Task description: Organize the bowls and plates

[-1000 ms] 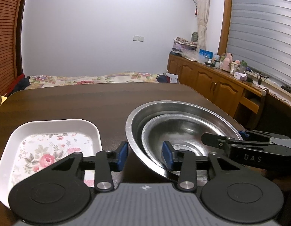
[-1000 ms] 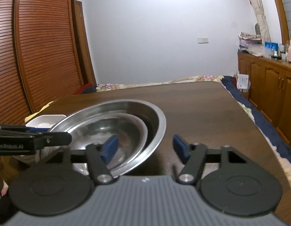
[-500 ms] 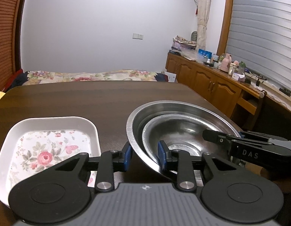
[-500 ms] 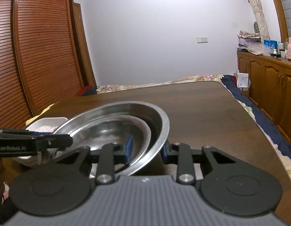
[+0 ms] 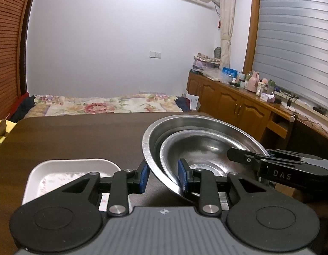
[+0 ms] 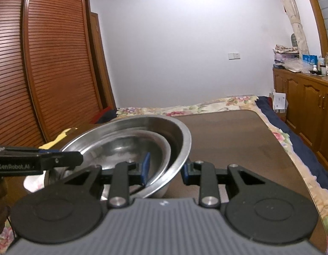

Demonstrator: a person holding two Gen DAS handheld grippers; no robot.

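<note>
both grippers (image 5: pixel 161 175) (image 6: pixel 164 173) clamped on nested steel bowls (image 5: pixel 198 140) over dark wooden table (image 5: pixel 79 136), bed (image 5: pixel 104 105) behind

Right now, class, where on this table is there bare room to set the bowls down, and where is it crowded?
Bare wood: the far half of the table, between the bed and the tray, and the strip right of the large bowl toward the table's right edge. Crowded: the near edge, where the tray, the nested small bowl and both hand-held grippers sit.
</note>
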